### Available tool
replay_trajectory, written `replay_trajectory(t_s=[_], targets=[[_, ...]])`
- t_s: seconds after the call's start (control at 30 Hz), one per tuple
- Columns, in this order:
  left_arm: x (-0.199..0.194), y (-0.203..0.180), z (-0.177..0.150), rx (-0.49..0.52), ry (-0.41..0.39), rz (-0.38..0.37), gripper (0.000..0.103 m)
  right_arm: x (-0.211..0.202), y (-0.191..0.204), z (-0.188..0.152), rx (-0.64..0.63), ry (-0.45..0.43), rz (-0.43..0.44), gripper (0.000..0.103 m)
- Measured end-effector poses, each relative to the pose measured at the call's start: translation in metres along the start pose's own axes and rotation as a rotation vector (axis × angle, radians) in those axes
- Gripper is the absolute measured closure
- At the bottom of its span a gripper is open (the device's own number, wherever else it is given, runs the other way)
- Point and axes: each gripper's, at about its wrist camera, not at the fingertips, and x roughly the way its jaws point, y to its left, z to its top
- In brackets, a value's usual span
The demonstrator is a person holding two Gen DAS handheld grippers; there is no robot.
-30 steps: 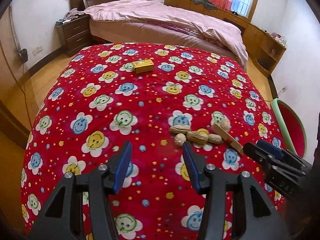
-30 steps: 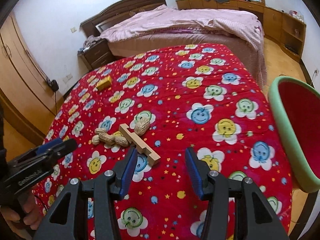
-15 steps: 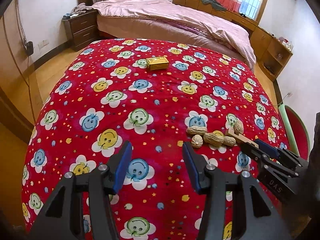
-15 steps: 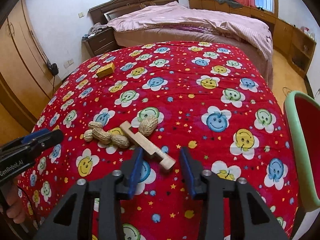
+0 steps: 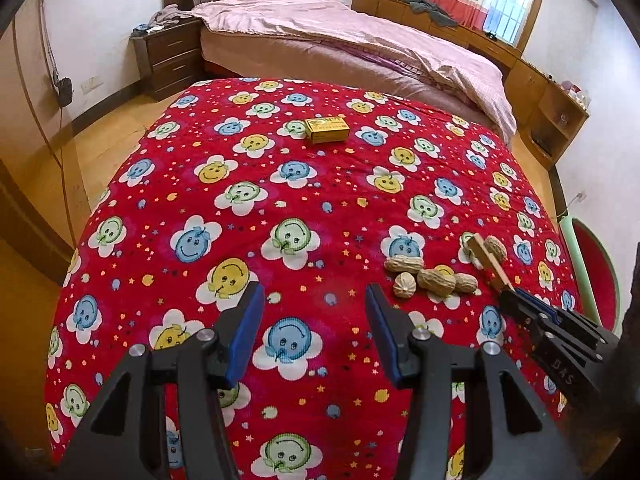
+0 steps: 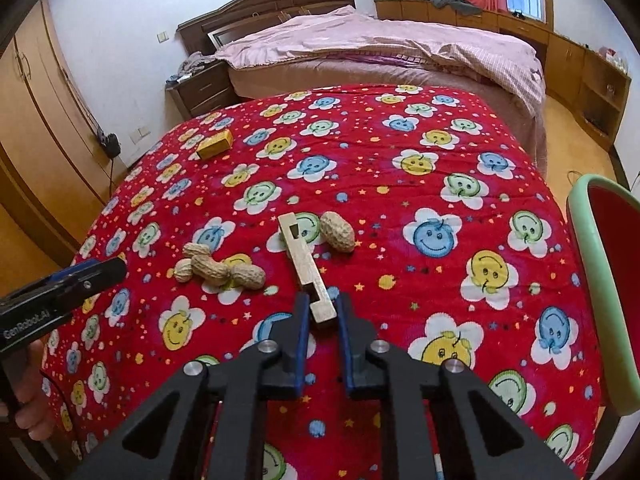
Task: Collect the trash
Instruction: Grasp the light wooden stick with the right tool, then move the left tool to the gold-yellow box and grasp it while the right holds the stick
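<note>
A pale wooden stick (image 6: 306, 265) lies on the red smiley-flower cloth (image 6: 400, 184); it also shows in the left wrist view (image 5: 490, 263). My right gripper (image 6: 322, 312) is shut on the stick's near end. Several peanuts (image 6: 218, 268) lie in a cluster left of the stick, and one peanut (image 6: 338, 231) lies right of it. A yellow box (image 5: 326, 129) lies farther back. My left gripper (image 5: 312, 320) is open and empty above the cloth, left of the peanut cluster (image 5: 428, 276).
A green-rimmed red bin (image 6: 600, 264) stands off the table's right edge. A bed with a pink cover (image 5: 352, 40), a nightstand (image 5: 168, 56) and low wooden cabinets (image 5: 540, 92) stand behind the table.
My right gripper moved forward to the stick and closed its jaws on the near end. My left gripper pulled back and stayed open.
</note>
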Motion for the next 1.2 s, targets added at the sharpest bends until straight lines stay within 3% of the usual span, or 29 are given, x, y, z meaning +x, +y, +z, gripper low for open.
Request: replay_trajectory(t_s=[0.4,0.63,0.73,1.2], targets=[[0.011,-0.002,0.024,0.017,-0.009,0.014,0.050,-0.025,-0.009,0.019,0.058,-0.075,0.034,0.088],[0.023,-0.002,0.057,0.033,-0.045,0.021,0.042,-0.027,-0.023,0.035,0.105,-0.095,0.027,0.088],[0.032,-0.003,0.073,0.036,-0.057,0.022,0.034,-0.025,-0.030,0.040,0.120,-0.097,0.025,0.088],[0.101,-0.014,0.128,0.018,-0.036,0.026,0.034,-0.013,-0.066,0.054,0.200,-0.100,0.014,0.088]])
